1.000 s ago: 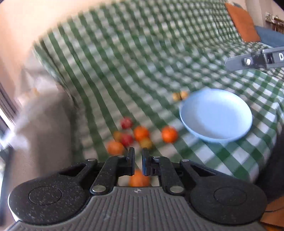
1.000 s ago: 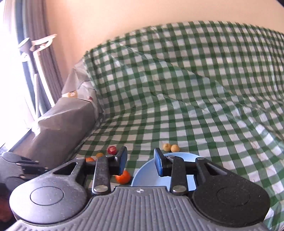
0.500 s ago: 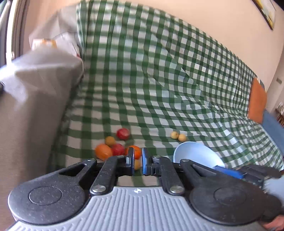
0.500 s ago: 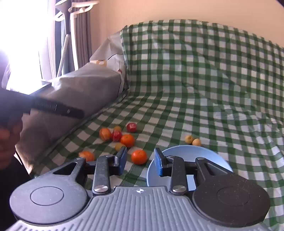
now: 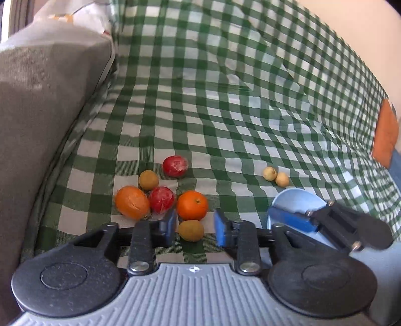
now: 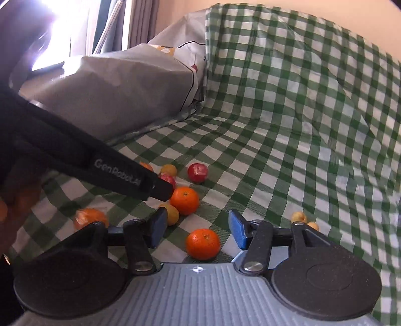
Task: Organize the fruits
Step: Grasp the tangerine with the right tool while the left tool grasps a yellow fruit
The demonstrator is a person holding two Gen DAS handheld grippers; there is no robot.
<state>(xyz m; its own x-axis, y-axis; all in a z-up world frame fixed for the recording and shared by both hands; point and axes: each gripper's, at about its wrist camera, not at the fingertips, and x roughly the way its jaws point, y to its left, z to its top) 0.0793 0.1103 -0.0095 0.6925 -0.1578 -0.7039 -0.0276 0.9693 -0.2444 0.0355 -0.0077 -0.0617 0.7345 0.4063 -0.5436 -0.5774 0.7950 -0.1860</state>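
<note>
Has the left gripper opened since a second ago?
Yes. The left gripper was nearly shut; now its jaws stand apart, framing the small brownish fruit on the checked cloth.

Daylight pours in from the blown-out window (image 6: 50, 37) at 10 o'clock in the right wrist view, pure white glare that washes out the grey curtain folds (image 6: 140, 22) beside it. The green-and-white checked cloth (image 5: 225, 100) is bright and evenly lit, with soft shadows under the round orange fruit (image 5: 192, 205). Heavy fisheye bending curves the checks toward every edge, with dark vignetting in the corners. The black gripper body (image 6: 87, 163) crossing at 9 o'clock is backlit, nearly silhouetted. The far cloth looks slightly soft.
</note>
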